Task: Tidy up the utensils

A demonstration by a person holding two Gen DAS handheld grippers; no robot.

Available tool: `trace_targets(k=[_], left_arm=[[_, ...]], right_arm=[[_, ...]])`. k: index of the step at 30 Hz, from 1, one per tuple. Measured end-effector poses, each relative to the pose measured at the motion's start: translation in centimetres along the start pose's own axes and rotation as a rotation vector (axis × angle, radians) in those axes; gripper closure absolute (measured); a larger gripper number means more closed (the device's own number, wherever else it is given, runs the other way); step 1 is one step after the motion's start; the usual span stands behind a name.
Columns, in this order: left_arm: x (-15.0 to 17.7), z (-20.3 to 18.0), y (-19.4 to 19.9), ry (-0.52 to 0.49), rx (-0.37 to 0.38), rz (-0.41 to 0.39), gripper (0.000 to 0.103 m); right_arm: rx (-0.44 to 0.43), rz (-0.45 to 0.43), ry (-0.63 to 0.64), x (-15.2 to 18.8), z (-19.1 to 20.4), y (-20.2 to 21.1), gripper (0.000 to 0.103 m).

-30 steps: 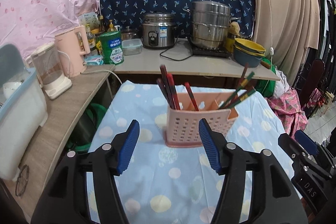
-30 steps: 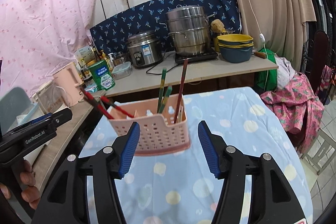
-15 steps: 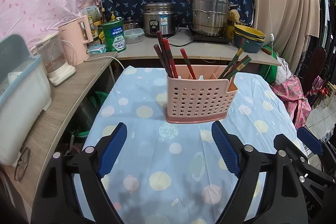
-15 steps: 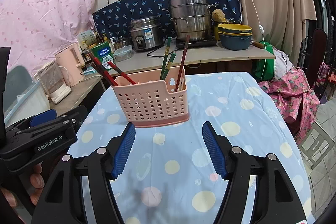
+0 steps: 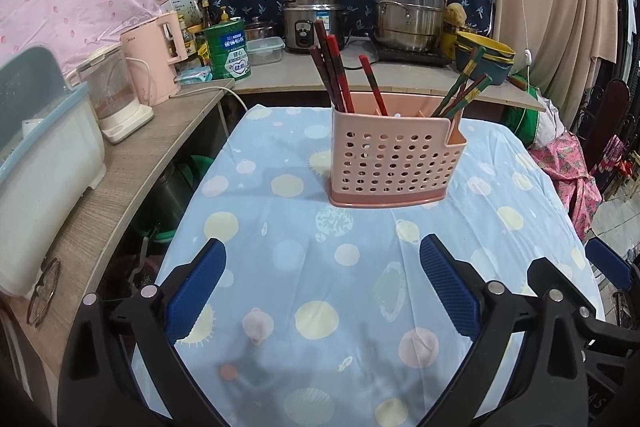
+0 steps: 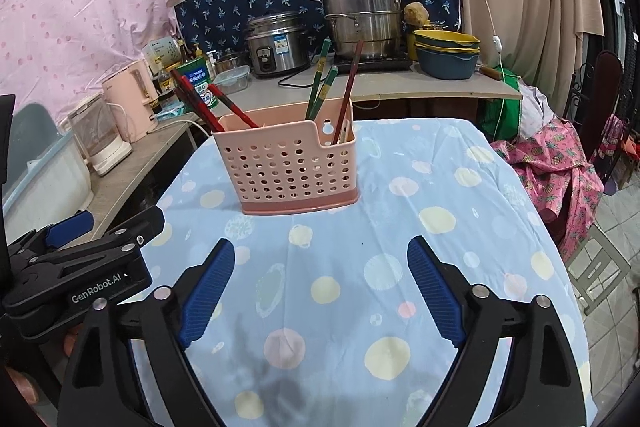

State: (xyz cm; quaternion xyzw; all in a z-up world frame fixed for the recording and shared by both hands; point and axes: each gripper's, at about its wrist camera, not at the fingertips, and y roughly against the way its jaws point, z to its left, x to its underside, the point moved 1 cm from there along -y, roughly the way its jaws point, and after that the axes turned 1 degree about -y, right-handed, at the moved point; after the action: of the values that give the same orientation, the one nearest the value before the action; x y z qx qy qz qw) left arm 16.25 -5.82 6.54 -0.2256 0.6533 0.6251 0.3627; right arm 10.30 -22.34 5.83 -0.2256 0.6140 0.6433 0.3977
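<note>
A pink perforated utensil holder (image 5: 394,157) stands upright on the blue dotted tablecloth (image 5: 304,291), also in the right wrist view (image 6: 290,167). Red chopsticks (image 5: 334,65) lean in its left compartment and green-and-red chopsticks (image 5: 464,87) in its right one; the right wrist view shows the red ones (image 6: 200,105) and the green ones (image 6: 320,79). My left gripper (image 5: 322,285) is open and empty, well short of the holder. My right gripper (image 6: 320,287) is open and empty, also short of it.
A wooden shelf (image 5: 132,163) on the left carries a pink kettle (image 5: 154,57), a blender (image 5: 116,95) and a white-and-blue bin (image 5: 36,163). The back counter holds a rice cooker (image 5: 312,17), a steel steamer pot (image 5: 408,9) and stacked bowls (image 6: 446,53). Pink cloth (image 6: 556,163) lies on the right.
Both grippers have pulled back from the holder and opened wider. The holder now stands free on the table, farther from both cameras.
</note>
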Motion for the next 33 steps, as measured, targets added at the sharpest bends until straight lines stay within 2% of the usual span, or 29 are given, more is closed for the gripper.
trace_targets(k=[3, 6, 33], left_arm=[[0.4, 0.0, -0.2, 0.0, -0.008, 0.012, 0.009], [0.5, 0.0, -0.4, -0.002, -0.021, 0.02, 0.009], [1.4, 0.1, -1.1, -0.015, -0.076, 0.041, 0.008]], right_arm=[[0.015, 0.0, 0.0, 0.3, -0.2, -0.1, 0.016], [0.025, 0.002, -0.003, 0.5, -0.4, -0.2, 0.007], [0.08, 0.032, -0.01, 1.7, -0.5, -1.0, 0.007]])
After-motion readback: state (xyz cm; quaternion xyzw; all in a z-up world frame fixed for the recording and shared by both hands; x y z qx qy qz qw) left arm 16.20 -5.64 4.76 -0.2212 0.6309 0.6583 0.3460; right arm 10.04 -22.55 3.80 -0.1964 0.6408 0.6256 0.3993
